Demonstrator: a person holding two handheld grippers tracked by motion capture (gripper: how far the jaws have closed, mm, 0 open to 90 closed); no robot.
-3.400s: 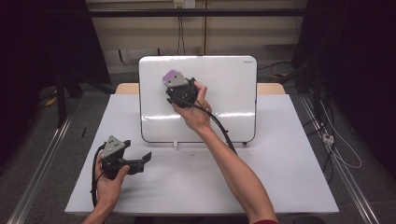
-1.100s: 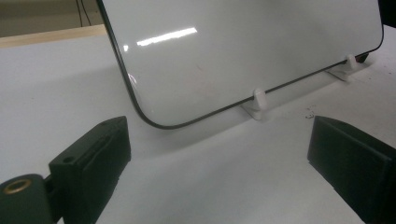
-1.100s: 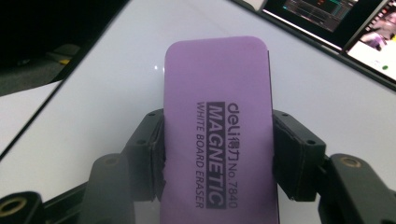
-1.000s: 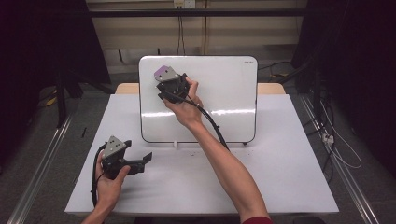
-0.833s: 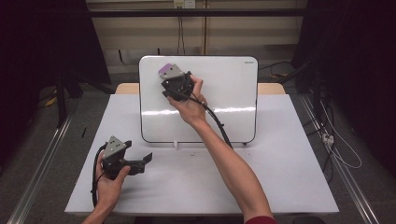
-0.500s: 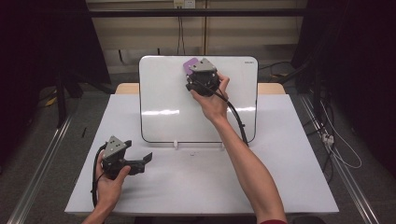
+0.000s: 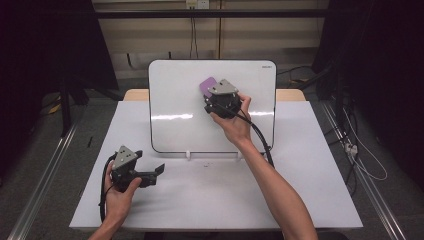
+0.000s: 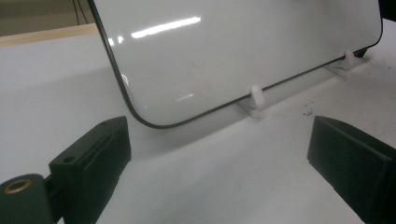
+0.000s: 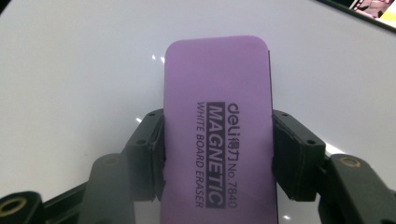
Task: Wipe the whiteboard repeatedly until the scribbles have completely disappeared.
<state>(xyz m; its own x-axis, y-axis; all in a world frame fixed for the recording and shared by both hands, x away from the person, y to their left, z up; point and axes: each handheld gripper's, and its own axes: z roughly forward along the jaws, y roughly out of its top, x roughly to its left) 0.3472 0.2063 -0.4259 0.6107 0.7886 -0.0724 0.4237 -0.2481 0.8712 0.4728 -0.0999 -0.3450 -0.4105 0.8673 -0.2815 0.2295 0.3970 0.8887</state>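
My right gripper (image 7: 216, 95) squeezes the eraser (image 9: 217, 140) flat on the board (image 7: 175, 100). I should press softly and wipe straight. My left gripper (image 7: 150, 175) rests wide apart.

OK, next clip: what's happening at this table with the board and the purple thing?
A person works a handheld tool in each hand. The right tool is shut on a purple magnetic whiteboard eraser and holds it against the upper middle of the propped-up whiteboard, as if wiping; the board's surface looks clean. The left tool rests low on the white table in front of the board's lower left corner, jaws open and holding nothing.
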